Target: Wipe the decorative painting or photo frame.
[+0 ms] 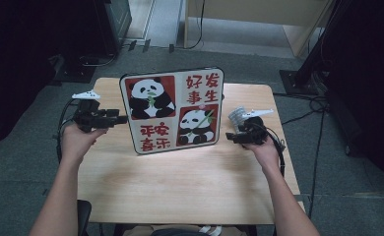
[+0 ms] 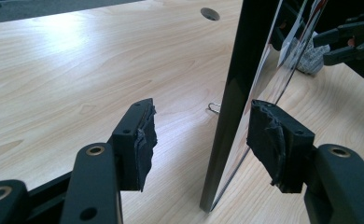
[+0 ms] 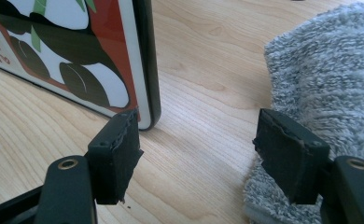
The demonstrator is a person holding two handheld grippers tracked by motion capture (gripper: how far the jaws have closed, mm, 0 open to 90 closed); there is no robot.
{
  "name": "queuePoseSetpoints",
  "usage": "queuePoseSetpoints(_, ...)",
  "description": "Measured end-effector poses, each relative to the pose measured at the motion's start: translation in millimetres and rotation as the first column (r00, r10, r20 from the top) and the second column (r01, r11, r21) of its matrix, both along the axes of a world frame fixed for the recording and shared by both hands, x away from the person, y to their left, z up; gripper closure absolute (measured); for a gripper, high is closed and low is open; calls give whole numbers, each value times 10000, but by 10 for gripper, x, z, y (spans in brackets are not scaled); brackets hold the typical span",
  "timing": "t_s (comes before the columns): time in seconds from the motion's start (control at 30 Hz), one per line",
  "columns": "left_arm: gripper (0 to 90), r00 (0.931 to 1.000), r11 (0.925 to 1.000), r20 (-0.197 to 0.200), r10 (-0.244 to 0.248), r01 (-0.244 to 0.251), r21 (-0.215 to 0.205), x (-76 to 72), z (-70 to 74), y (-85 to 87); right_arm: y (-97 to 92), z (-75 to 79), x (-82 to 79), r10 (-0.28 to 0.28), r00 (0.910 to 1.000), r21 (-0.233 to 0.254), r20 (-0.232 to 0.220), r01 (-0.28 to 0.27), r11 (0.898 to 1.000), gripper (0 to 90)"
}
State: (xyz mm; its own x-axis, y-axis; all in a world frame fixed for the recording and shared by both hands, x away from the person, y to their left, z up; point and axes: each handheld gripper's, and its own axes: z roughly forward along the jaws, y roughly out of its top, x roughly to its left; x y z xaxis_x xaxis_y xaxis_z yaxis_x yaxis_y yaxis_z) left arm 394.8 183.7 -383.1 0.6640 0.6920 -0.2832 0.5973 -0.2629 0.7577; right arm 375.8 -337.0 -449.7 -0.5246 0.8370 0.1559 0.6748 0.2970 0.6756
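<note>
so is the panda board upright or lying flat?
Upright, leaning slightly: the board stands on its bottom edge on the table, face toward the person.

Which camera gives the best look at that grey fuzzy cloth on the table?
The right gripper view: the grey cloth is close up there, its fluffy pile plain, just past one jaw. The high view shows it as a small grey patch beside the panda board. The left gripper view catches a far-off bit.

Light wooden table (image 1: 180, 187) on grey carpet floor (image 1: 27, 162) (dark surroundings, cables (image 1: 308, 115) trailing).
</note>
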Motion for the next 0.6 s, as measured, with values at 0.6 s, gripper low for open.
queuePoseSetpoints(0.6, 389, 9996, 9993, -70, 265, -263, 274, -21, -109, 167, -17, 3, -9, -100, 9999, 54, 77, 99, 9999, 312)
